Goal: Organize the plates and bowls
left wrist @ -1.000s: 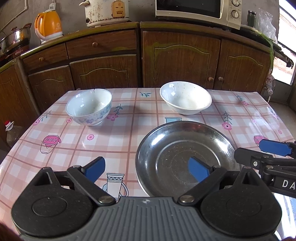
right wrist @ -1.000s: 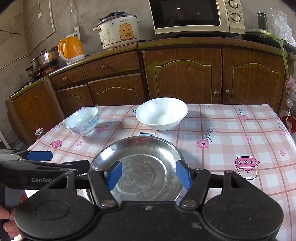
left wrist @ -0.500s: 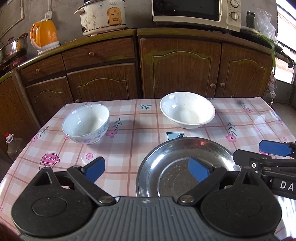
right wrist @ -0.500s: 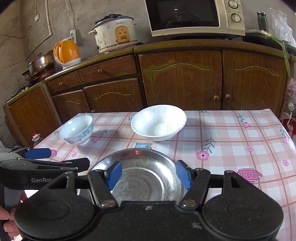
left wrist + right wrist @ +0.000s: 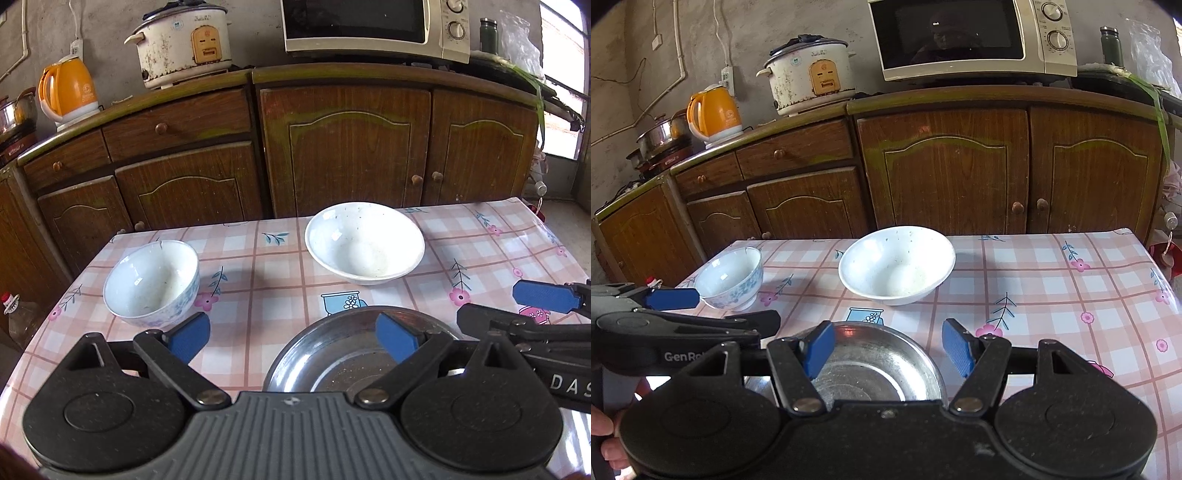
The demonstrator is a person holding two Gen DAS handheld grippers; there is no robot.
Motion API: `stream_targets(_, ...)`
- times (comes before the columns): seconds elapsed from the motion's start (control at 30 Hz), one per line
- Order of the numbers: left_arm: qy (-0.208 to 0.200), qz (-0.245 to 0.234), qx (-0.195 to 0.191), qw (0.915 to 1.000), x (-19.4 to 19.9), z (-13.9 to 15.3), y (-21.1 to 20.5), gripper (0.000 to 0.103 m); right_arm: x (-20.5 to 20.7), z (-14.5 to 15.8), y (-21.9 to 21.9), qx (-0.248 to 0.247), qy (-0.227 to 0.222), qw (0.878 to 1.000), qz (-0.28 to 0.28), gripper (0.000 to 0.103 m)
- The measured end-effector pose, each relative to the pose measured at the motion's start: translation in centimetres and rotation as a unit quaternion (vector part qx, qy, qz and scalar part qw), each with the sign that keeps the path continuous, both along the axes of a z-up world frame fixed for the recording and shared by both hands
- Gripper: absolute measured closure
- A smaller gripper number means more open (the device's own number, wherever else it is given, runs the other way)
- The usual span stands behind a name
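- we are pulling both grippers, left gripper (image 5: 291, 332) and right gripper (image 5: 888, 349), back from the metal plate (image 5: 332, 360); the view is widening.
- jaws are standing open, empty; stacking the small bowl (image 5: 153, 282) and big bowl (image 5: 364, 243) is not begun.

table (image 5: 266, 266): pink checked cloth | on it: small bowl (image 5: 151, 284), wide bowl (image 5: 364, 243), steel plate (image 5: 332, 362)

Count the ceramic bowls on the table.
2. The small blue-patterned bowl sits near the table's left edge; the larger white bowl sits toward the far middle. The nearer steel plate is partly hidden by the hand-held gripper; nothing shows in it.
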State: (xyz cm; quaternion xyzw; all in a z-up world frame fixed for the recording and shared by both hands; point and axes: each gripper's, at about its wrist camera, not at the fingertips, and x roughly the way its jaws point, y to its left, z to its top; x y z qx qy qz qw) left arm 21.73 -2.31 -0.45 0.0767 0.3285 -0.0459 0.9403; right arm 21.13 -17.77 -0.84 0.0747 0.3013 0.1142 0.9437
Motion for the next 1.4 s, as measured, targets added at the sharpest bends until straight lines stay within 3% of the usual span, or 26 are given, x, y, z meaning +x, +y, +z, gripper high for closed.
stream_targets(0.4, 0.011, 0.002, -0.001, 0.9999, 3.8, -1.3, -0.1, 0.003, 3.2, -0.8, -1.0, -0.012, 0.001, 1.0, -0.016, 0.026)
stream_targets(0.93, 0.041, 0.004, -0.009, 0.9991, 12.0, -3.3, -0.2, 0.007, 12.4, -4.2, -1.9, -0.005, 0.04, 0.998, -0.047, 0.025)
stream_targets(1.13, 0.064, 0.008, -0.041, 0.9971, 14.6, -4.8, -0.5, 0.013, 15.8, -5.9, -1.9, -0.006, 0.063, 0.996, -0.06, 0.025)
stream_targets(1.3, 0.082, 0.012, -0.049, 0.9954, 16.5, -6.1, -0.5, 0.022, 17.9, -7.5, -2.3, 0.023, 0.09, 0.994, -0.062, 0.024)
stream_targets(1.4, 0.09, 0.007, -0.053, 0.9945, 17.4, -6.6, -0.4, 0.032, 19.0, -8.4, -2.2, 0.027, 0.097, 0.993, -0.062, 0.024)
